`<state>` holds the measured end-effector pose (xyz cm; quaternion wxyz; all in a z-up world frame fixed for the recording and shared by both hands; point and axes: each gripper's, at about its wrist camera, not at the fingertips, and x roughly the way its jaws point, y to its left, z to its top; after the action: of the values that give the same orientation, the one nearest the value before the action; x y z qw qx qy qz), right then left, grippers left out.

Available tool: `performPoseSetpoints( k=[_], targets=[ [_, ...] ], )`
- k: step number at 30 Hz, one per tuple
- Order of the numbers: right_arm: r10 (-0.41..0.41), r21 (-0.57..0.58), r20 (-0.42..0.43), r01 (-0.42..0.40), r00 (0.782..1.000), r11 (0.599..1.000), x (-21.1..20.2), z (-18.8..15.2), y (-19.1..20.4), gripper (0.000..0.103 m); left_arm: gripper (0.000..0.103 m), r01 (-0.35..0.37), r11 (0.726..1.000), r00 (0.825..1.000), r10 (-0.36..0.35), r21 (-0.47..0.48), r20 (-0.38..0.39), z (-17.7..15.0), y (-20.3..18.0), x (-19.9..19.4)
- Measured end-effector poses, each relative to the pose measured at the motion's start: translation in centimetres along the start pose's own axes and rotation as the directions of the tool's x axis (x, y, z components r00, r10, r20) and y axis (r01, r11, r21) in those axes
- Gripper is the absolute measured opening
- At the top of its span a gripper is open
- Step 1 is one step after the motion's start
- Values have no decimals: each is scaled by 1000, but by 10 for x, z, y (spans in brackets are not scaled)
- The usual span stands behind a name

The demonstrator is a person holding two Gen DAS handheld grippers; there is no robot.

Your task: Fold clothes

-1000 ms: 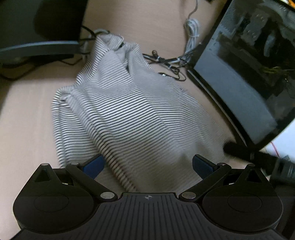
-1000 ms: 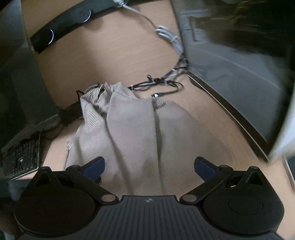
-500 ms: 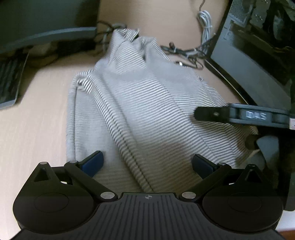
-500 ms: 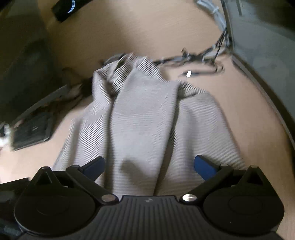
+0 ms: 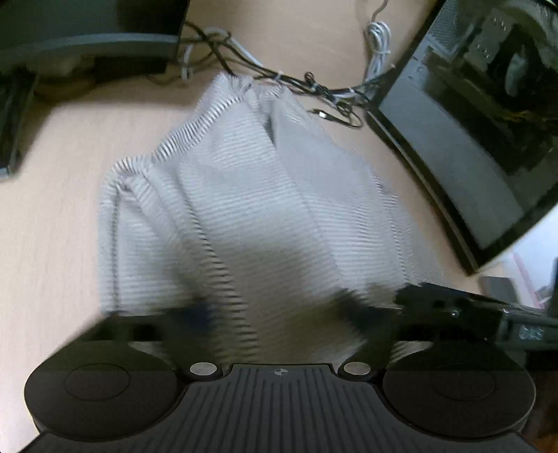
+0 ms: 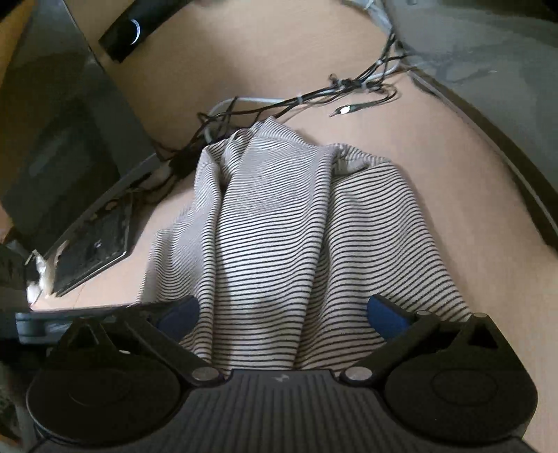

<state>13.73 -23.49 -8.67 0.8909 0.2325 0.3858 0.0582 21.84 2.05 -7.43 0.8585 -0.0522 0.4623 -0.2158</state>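
A grey-and-white striped garment (image 5: 244, 209) lies crumpled in long ridges on the wooden desk (image 5: 52, 226); the right wrist view shows it (image 6: 279, 226) sharply. My left gripper (image 5: 279, 310) hangs over its near edge, fingers blurred and still apart, with cloth in the gap. My right gripper (image 6: 282, 312) is open over the same near edge, the striped cloth lying between its blue pads (image 6: 387, 310). In the left wrist view the right gripper's black body (image 5: 453, 310) shows at the lower right, close beside my left one.
A glass-sided computer case (image 5: 470, 139) stands along the right. Tangled cables (image 5: 314, 87) lie just beyond the garment's far end. A monitor base (image 5: 87, 38) and a keyboard (image 6: 94, 251) are on the left, a black soundbar (image 6: 132, 28) far back.
Both grippers have come down and forward onto the garment's near edge. The left fingers have drawn closer together and are blurred with motion. The right fingers remain wide apart.
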Motion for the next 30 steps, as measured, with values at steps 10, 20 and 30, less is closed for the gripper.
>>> performPoseSetpoints(
  k=[10,20,30],
  targets=[
    [-248,-329,34,245,968,912,13,-23,48,77,10,104,905,930,59,-413,362,51,143,-110],
    [-332,-334,85,341,939,879,11,-14,79,74,69,20,766,922,235,-643,309,51,291,-152],
    [-294,-469,153,331,944,819,42,42,142,61,100,91,993,946,-64,-69,316,33,109,-94]
  ],
)
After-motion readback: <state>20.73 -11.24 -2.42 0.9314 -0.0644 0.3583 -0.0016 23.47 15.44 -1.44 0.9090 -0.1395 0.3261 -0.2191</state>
